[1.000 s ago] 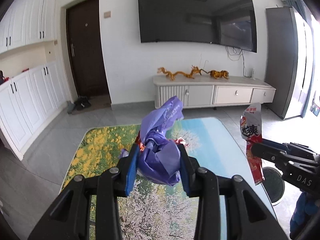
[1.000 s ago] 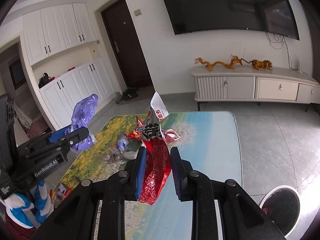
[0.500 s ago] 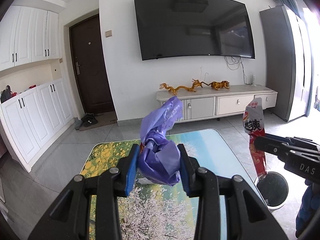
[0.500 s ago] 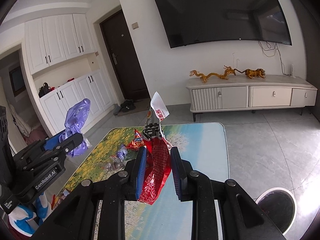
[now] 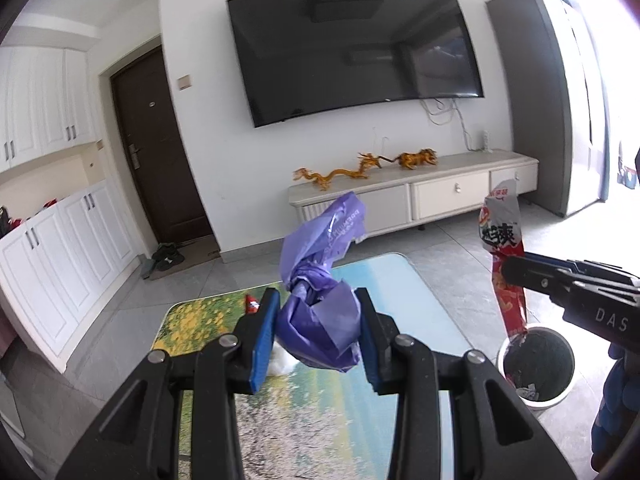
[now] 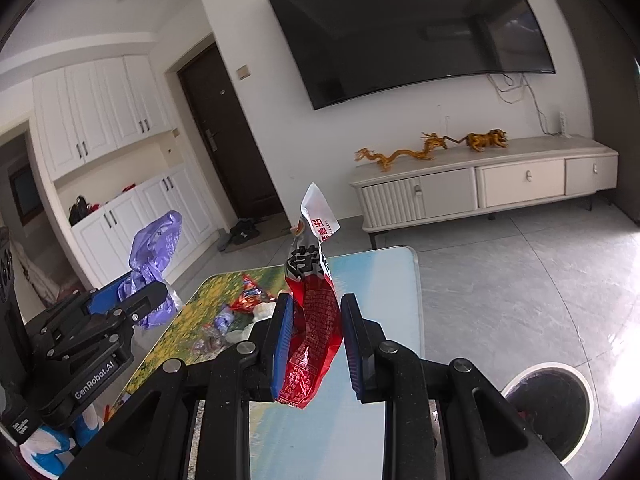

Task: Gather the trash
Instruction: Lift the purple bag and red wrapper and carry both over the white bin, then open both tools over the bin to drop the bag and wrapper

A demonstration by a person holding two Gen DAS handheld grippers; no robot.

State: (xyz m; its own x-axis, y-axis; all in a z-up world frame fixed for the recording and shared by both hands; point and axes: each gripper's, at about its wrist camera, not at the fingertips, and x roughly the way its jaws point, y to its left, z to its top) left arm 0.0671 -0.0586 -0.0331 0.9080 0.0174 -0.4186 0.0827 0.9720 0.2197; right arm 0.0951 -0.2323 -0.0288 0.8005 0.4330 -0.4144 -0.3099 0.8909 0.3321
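My left gripper (image 5: 318, 320) is shut on a crumpled purple plastic bag (image 5: 320, 312), held above the picture-printed table (image 5: 340, 420); the same bag (image 6: 154, 256) shows at the left of the right wrist view. My right gripper (image 6: 314, 332) is shut on a red and white snack wrapper (image 6: 314, 312), which hangs upright between the blue pads. In the left wrist view that wrapper (image 5: 504, 264) hangs just above the round white trash bin (image 5: 538, 364) on the floor. More wrappers (image 6: 240, 312) lie on the table.
The trash bin (image 6: 548, 408) stands on the grey tiled floor right of the table. A white TV console (image 6: 480, 184) with gold figurines and a wall television are ahead. White cabinets (image 5: 60, 264) and a dark door line the left side.
Both grippers, each holding its trash, have pulled back and risen from the table. The bin has come more fully into view, and the red wrapper now hangs over it.
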